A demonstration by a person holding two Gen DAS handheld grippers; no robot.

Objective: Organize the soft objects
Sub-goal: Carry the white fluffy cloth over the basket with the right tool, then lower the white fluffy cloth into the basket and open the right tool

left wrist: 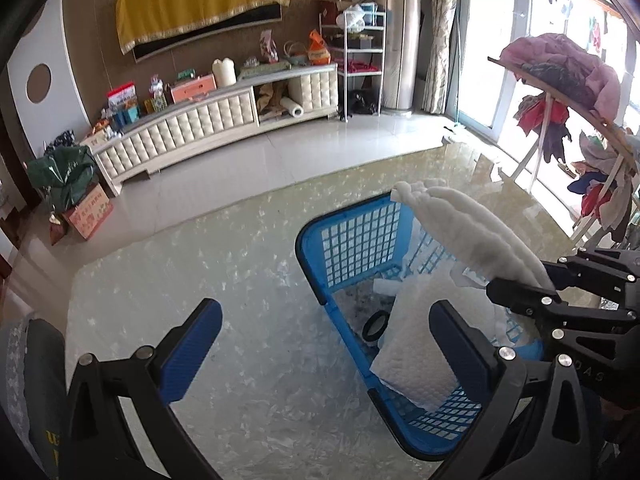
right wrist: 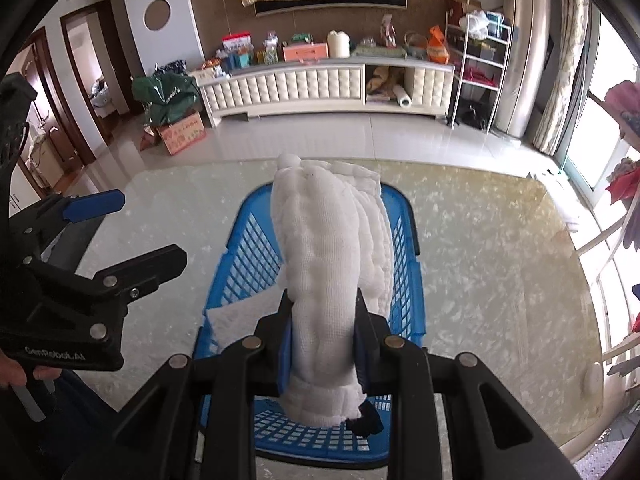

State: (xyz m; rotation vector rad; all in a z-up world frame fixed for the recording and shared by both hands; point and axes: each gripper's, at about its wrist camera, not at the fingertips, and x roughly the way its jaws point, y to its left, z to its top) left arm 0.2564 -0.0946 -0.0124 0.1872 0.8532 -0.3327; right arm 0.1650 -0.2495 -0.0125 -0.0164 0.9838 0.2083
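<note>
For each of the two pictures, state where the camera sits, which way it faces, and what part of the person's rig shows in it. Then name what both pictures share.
Left wrist: sits on the left gripper, fingers open, facing the glass table and blue basket; the right gripper enters at right.
Right wrist: sits on the right gripper, shut on the white cloth above the basket; the left gripper and a hand show at left.
Shared: basket, cloth, table, TV cabinet.
</note>
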